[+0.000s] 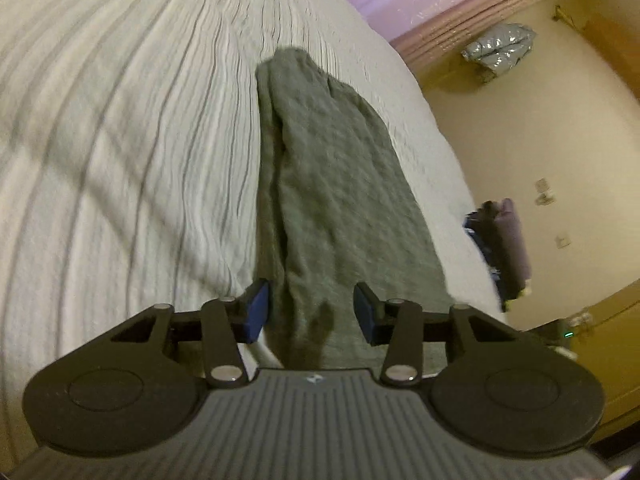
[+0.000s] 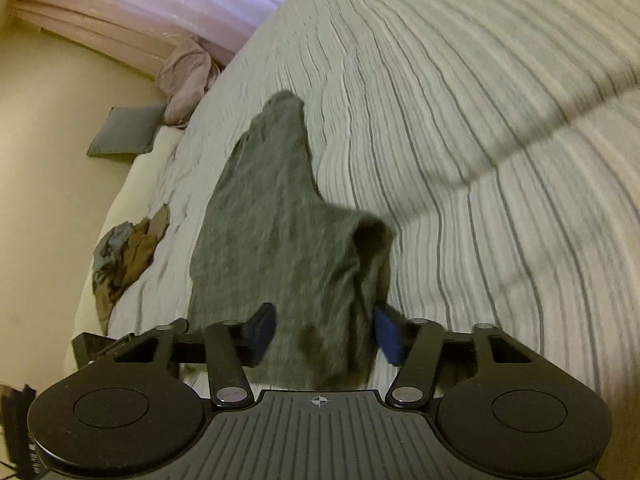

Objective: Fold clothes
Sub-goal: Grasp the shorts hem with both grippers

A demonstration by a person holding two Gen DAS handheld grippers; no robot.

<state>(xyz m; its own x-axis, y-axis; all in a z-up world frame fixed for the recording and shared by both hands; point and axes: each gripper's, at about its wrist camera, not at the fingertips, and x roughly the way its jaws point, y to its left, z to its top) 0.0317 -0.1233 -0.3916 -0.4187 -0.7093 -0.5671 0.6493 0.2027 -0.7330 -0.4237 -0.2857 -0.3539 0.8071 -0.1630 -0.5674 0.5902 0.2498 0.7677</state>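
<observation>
On the left, the left gripper (image 1: 311, 312) hangs over the near end of a grey-green knit garment (image 1: 336, 184); its blue pads (image 1: 258, 310) stand apart on either side of the cloth and close on nothing. The garment lies lengthwise on the striped bed cover (image 1: 120, 160), running from the bed's near edge away toward the far edge, just beside the bed's right-hand edge in this view. It is already narrowed into a long strip, one long side rolled or folded over along its left margin.

To the right, the right gripper (image 2: 325, 332) hovers above the same near end with its fingers likewise spread, and no cloth is pinched between them. In this view a flap rises in a soft ridge on the strip's right side, near the right pad. A small heap of brown and grey clothes (image 2: 128, 248) lies by the bed's edge, well apart from the strip.

The fabric looks soft, limp and light, with a nubby weave that should give the pads purchase rather than slip. It will sag and stretch if lifted by a single layer, so my judgement is that the best hold is at the two near corners, taking all layers together. Whether this strip awaits a crosswise fold or has just been laid down, the views do not settle.
</observation>
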